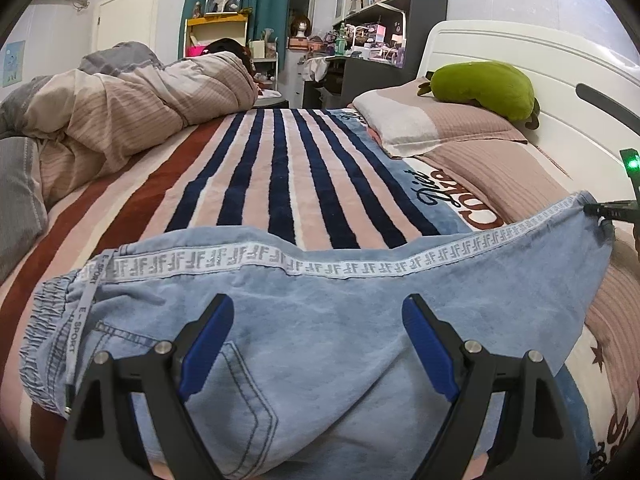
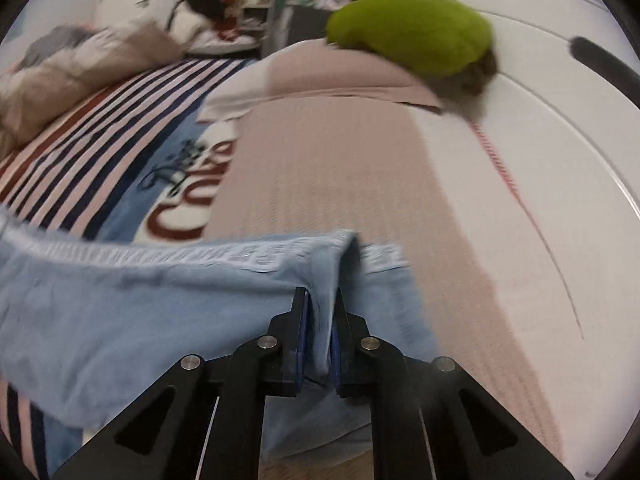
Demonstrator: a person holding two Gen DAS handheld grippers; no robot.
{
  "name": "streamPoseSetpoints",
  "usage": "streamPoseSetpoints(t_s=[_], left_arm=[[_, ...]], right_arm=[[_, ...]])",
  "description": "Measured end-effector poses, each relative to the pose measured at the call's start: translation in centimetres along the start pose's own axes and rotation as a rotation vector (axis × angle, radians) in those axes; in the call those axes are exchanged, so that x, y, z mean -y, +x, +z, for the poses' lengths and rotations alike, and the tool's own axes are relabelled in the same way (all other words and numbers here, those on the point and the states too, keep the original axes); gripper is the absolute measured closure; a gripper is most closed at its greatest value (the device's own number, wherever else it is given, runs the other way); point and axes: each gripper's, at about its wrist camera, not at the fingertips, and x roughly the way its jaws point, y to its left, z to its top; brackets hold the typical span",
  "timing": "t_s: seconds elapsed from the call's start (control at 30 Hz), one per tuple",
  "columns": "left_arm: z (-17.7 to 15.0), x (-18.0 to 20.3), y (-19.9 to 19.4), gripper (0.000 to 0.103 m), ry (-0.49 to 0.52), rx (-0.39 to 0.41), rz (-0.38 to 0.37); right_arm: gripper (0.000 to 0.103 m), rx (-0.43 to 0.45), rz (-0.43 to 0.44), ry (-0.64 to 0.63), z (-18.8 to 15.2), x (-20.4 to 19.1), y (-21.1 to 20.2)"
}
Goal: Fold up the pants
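Light blue denim pants (image 1: 312, 320) with a white lettered side stripe lie across the striped blanket on the bed, elastic waistband at the left. My left gripper (image 1: 318, 312) is open, its blue-padded fingers (image 1: 208, 344) spread over the pants near the back pocket, holding nothing. My right gripper (image 2: 320, 320) is shut on the leg end of the pants (image 2: 140, 300), lifting that cuff off the bed; in the left wrist view its tip shows at the far right edge (image 1: 612, 212), gripping the raised cuff.
A striped blanket (image 1: 260, 168) covers the bed. Pink pillows (image 1: 440, 120) with a green plush toy (image 1: 484, 80) lie by the white headboard (image 1: 560, 80). A bunched duvet (image 1: 120, 104) sits at the left. Shelves and a desk stand behind.
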Motion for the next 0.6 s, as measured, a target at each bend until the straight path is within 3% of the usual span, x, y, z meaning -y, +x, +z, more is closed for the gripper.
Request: streamPoseSetpoints(t_s=[0.23, 0.37, 0.43, 0.5, 0.6], left_arm=[[-0.1, -0.1, 0.4, 0.019, 0.006, -0.01, 0.011], [-0.1, -0.1, 0.5, 0.019, 0.005, -0.01, 0.007], [-0.1, -0.1, 0.5, 0.019, 0.002, -0.007, 0.002], [-0.1, 0.0, 0.3, 0.019, 0.002, -0.005, -0.004], [-0.1, 0.2, 0.0, 0.019, 0.004, -0.001, -0.018]], right_arm=[[0.099, -0.018, -0.074, 0.04, 1.2, 2.2, 2.1], [0.069, 0.028, -0.114, 0.075, 1.1, 3.0, 0.7], [0.065, 0.056, -0.084, 0.096, 0.2, 2.9, -1.6], [0.045, 0.059, -0.052, 0.089, -0.9, 1.9, -3.2], [0.038, 0.049, -0.1, 0.029, -2.8, -0.3, -4.1]])
